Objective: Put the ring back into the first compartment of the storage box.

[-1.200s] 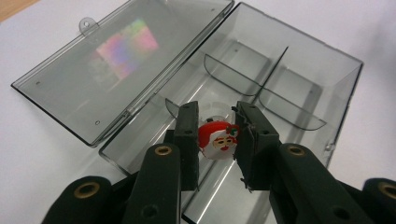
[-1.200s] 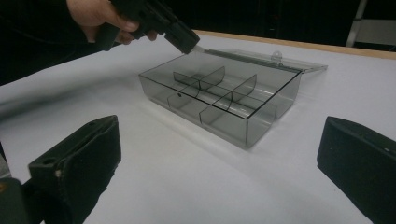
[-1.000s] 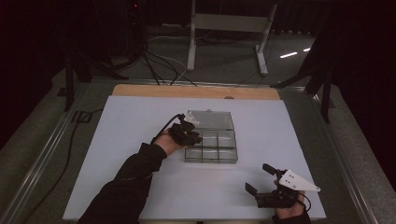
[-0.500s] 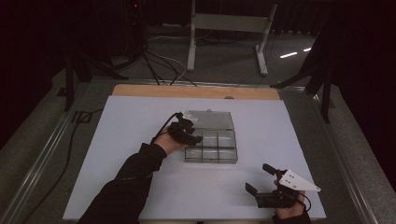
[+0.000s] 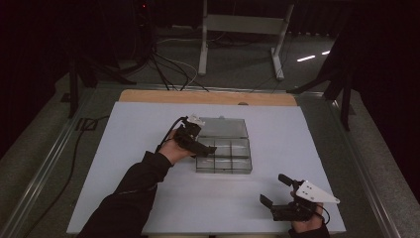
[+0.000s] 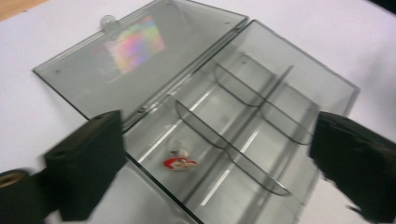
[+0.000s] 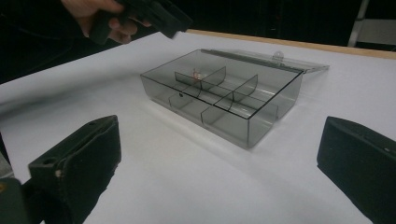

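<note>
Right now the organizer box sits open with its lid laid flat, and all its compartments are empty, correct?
Not quite. The box is open with its lid flat, but one compartment holds a small red and white item, as the left gripper view shows.

Glossy clear smoky plastic box (image 5: 224,151) on matt white tabletop (image 5: 124,148)

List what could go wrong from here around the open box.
1. The left gripper hovers open over the clear box; its fingers straddle thin dividers and could catch one, dragging the light box.
2. The small red item lies loose in one compartment and may bounce out if the box is knocked.
3. The flat-lying lid could be pressed or strained.
</note>
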Available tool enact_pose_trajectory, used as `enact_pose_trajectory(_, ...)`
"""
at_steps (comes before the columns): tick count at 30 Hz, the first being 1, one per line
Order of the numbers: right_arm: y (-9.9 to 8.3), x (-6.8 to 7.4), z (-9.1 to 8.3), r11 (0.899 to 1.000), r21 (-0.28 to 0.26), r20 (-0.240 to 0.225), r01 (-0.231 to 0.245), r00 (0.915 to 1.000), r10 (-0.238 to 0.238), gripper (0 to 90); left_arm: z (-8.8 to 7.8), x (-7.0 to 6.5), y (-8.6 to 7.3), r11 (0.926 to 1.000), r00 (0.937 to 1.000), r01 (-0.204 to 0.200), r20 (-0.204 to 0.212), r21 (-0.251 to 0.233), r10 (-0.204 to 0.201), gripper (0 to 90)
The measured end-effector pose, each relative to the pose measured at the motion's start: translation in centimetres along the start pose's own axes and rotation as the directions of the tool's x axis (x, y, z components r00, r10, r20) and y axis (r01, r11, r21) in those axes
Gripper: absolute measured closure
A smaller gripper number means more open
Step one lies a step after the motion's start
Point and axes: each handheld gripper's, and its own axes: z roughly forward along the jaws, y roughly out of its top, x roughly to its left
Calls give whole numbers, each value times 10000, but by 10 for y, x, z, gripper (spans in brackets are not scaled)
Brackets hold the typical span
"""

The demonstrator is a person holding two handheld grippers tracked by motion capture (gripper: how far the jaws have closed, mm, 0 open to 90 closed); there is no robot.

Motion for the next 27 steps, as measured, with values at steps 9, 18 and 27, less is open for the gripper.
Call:
enact_pose_trajectory(9,0,0,0,10000,-9,-35,38,10000,-38,0,-23,0,-8,9993,9994,74,328,-367,-62,5)
enact_pose_trajectory(18,1,1,0,10000,-22,-14,-9,10000,9,0,-50,1,-17,9925,9972,-90,730,-1219,180,5)
enact_pose_trajectory(27,1,1,-1,10000,-39,-37,-14,10000,13,0,-71,3,-39,9860,9958,-8,903,-1668,161,5)
